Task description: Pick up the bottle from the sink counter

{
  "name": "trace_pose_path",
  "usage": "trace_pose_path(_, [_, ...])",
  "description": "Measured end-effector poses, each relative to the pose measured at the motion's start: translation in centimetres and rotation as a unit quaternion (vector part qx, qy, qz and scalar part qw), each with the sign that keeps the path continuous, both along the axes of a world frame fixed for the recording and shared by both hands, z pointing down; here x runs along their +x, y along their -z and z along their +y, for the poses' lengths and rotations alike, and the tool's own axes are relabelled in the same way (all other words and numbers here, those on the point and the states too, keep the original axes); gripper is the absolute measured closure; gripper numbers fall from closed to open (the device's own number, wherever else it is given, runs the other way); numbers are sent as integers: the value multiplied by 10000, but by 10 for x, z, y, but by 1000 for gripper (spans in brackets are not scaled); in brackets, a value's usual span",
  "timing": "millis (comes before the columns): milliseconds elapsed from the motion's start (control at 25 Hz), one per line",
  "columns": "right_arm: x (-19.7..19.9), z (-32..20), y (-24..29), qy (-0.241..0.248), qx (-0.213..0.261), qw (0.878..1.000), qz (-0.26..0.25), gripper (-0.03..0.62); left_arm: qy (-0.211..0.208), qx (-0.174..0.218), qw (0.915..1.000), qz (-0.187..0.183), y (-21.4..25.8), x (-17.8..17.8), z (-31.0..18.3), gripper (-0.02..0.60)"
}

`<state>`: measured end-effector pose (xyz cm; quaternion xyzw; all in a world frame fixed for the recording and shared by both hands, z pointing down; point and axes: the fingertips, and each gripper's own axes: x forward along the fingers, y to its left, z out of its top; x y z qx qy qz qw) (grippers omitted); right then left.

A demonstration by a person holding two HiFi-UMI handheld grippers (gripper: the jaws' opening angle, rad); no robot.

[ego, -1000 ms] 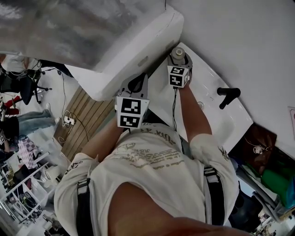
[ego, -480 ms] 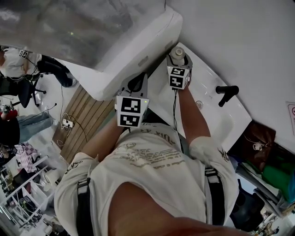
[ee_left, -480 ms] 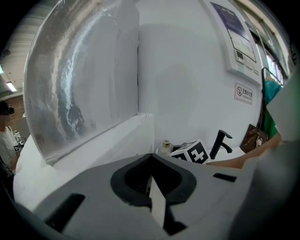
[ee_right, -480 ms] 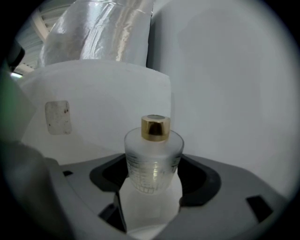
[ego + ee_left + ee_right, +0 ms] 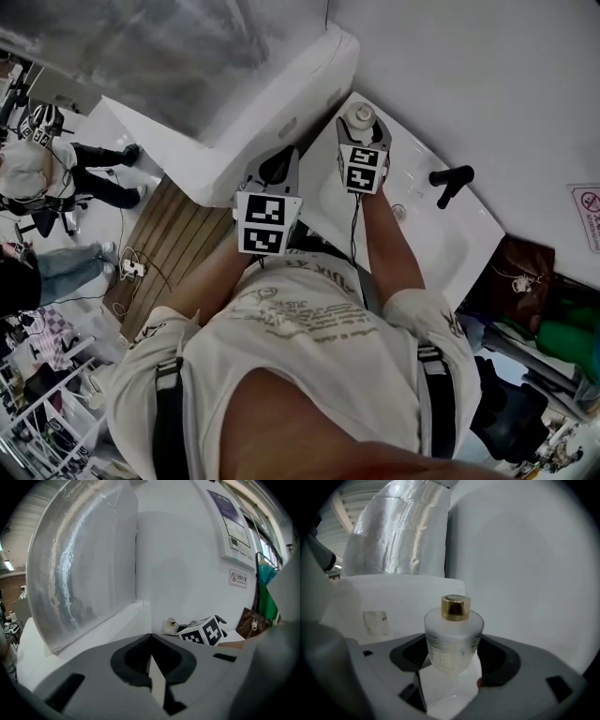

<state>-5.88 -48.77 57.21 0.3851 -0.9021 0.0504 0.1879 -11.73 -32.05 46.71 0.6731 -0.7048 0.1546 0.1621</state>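
A frosted white bottle (image 5: 452,639) with a gold cap stands at the far corner of the white sink counter (image 5: 405,150), against the wall. My right gripper (image 5: 452,660) has its black pads (image 5: 493,660) against both sides of the bottle, shut on it. From the head view the bottle's top (image 5: 360,116) shows just beyond the right gripper (image 5: 361,131). In the left gripper view the bottle (image 5: 169,625) is small and far off. My left gripper (image 5: 278,169) hangs left of the sink, beside the white ledge, jaws together and holding nothing (image 5: 151,644).
A black faucet (image 5: 448,183) stands at the back of the sink basin (image 5: 441,239). A white ledge (image 5: 281,103) and a foil-covered wall border the counter's left. A brown bag (image 5: 520,281) hangs right of the sink. People stand on the floor far left.
The head view has shifted a little. The right gripper stays at the bottle in the counter's corner, and the left gripper has not moved. People in the background have walked about.
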Motion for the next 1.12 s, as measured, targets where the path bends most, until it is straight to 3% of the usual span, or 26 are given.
trace_pose_path(600, [44,39,74,-321,416,9986,106,250,-280,327,9989,208,12,18,2,561])
trace_pose_path(1120, [79,100,140,-909,834,9923,-106,250,-495,547,9962,471,17,25,9,561])
